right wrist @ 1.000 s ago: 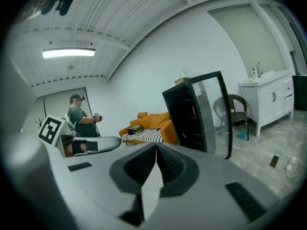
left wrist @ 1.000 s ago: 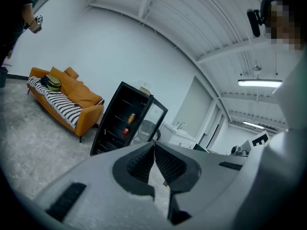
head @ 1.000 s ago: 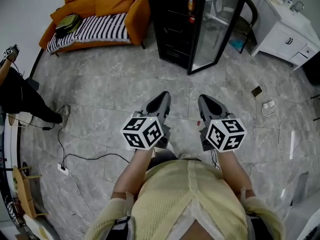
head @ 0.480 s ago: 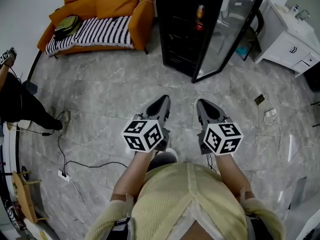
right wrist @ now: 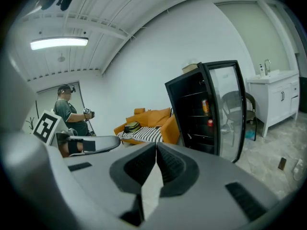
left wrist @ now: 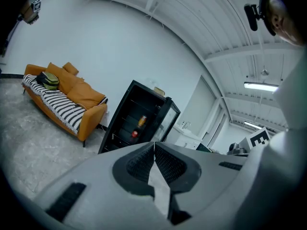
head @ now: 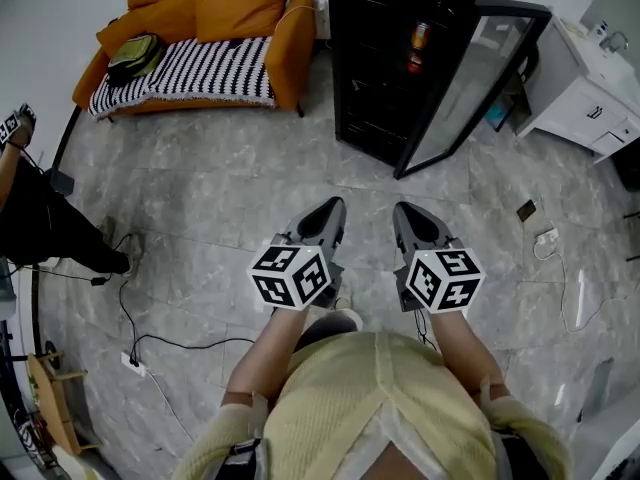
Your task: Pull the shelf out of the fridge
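Occupying the far side of the grey tiled floor (head: pixel 200 188), the orange sofa (head: pixel 200 28) stands against the wall, with the black fridge (head: pixel 360 118) just beside its right end. The fridge's glass door (head: pixel 480 78) is swung open and its shelves (head: pixel 385 68) are all seated inside, with two cans (head: pixel 419 36) among them. The left gripper (head: pixel 335 204) and right gripper (head: pixel 400 208) are held side by side over the floor, well apart from the fridge and pointed toward it — both with jaws fully closed and nothing between the pads.
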`<state>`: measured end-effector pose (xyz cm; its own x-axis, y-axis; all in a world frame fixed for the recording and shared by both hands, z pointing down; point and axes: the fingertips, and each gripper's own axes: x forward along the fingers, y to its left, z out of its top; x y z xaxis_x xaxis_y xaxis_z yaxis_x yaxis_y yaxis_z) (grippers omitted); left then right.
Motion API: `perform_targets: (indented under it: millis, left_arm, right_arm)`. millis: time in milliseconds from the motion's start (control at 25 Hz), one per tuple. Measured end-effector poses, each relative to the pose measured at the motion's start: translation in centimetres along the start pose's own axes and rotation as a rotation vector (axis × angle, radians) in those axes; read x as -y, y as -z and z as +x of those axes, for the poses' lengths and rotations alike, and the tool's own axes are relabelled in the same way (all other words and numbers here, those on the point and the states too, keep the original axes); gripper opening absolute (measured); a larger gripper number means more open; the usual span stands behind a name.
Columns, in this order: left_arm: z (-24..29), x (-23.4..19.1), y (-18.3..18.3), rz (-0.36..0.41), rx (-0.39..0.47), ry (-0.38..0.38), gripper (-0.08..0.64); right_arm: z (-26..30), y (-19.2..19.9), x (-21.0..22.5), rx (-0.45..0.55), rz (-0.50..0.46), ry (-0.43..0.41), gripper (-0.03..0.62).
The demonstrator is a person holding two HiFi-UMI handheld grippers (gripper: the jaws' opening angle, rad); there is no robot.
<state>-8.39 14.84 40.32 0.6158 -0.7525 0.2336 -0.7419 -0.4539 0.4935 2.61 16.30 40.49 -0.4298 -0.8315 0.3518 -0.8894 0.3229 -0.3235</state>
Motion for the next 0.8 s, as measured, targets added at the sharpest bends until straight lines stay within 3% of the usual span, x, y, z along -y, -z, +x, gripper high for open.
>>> perform_targets:
  millis: [360,800]
  left_arm:
    - [0.6,-3.7,-1.6,0.017,-0.030,0.022,0.028]
    - [3.9,-5.7,-2.9,-0.001,-0.033,0.025,0.028]
  right_arm:
    - [3.9,-0.2,-1.0,0.002,0.029,0.046,0.031]
    - [7.7,-1.8,0.9,0.022,0.055,0.090,0.031]
